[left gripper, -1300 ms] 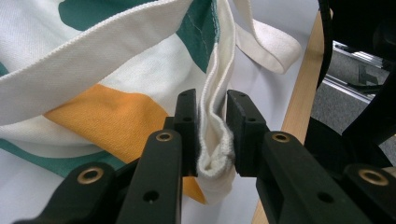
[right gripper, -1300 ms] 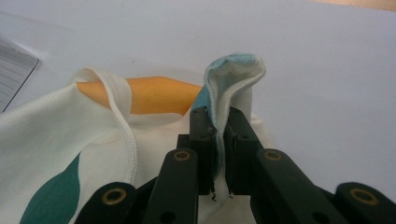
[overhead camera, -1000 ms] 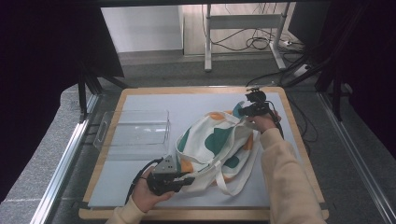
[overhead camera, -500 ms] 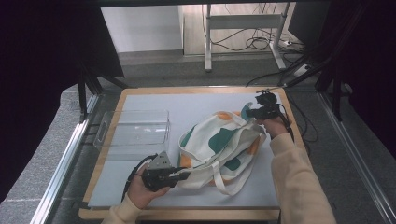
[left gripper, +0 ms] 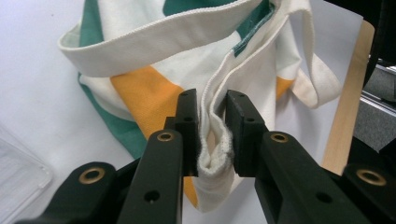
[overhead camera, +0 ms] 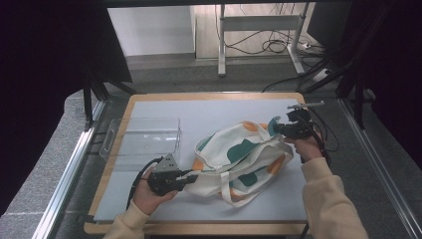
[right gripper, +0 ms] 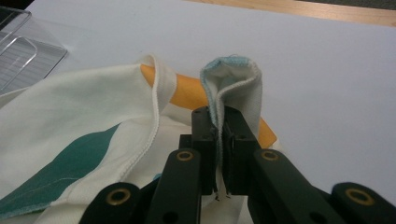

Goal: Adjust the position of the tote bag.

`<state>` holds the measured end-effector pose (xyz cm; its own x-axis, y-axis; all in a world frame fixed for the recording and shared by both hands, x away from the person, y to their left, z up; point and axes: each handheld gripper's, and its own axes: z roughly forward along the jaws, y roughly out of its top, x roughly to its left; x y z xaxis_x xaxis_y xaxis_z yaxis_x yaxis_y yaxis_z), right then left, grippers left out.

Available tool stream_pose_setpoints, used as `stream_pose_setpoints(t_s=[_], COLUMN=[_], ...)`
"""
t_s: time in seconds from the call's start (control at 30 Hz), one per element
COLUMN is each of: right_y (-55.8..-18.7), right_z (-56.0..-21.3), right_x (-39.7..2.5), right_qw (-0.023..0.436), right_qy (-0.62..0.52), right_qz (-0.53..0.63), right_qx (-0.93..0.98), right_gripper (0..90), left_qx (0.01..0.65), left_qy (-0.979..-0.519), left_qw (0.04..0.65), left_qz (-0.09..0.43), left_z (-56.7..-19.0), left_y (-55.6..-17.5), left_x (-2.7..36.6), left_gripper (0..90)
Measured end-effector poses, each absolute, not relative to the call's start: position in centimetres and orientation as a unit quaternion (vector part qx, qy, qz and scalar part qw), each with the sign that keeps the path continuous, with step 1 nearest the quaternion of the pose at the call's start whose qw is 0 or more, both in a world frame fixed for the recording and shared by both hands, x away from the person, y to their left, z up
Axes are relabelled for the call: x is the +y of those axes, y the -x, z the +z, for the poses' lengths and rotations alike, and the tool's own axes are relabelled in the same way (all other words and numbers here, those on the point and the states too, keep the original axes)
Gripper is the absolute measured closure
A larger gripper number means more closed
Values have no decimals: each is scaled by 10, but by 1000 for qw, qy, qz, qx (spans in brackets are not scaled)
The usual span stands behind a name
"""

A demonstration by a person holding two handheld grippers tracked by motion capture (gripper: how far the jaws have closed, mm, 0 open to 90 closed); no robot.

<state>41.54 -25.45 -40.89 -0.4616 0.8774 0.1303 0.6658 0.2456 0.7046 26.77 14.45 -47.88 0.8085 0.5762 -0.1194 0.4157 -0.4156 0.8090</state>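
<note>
A cream tote bag (overhead camera: 239, 157) with green and orange patches lies crumpled on the white mat, its handles looping toward the front. My left gripper (overhead camera: 191, 175) holds the bag's near left corner; in the left gripper view its jaws are shut on a bunched fold of the bag (left gripper: 212, 154). My right gripper (overhead camera: 278, 128) holds the far right corner. In the right gripper view its jaws pinch a folded edge of the bag (right gripper: 233, 84) that sticks up above them.
A clear plastic tray (overhead camera: 142, 139) sits on the mat at the left, just behind my left gripper. The mat (overhead camera: 209, 112) lies on a wooden board (overhead camera: 199, 95) with metal rails at both sides. Cables run behind the table.
Both grippers have moved apart with the bag in them: the right one rightward, the left one toward the front left. The bag is stretched out more between them.
</note>
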Motion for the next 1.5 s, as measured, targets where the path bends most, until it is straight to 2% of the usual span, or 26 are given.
stream_pose_setpoints(t_s=[0.5, 1.03, 1.27, 1.5], right_y=[-402, -361, -341, -342], right_z=[-415, -418, -428, -441], right_x=[-267, -286, -289, -293], right_qw=[152, 164, 174, 161], right_qy=[-502, -519, -524, -537], right_qz=[374, 409, 411, 418], right_qx=[765, 733, 725, 714], right_gripper=[847, 846, 844, 841], left_qx=[305, 328, 338, 339], left_qy=[-832, -825, -824, -827], left_qw=[451, 444, 440, 435], left_qz=[103, 116, 111, 111], left_z=[-470, -460, -465, -468], left_y=[-286, -319, -329, -329], left_x=[149, 151, 148, 145], left_gripper=[762, 762, 762, 759])
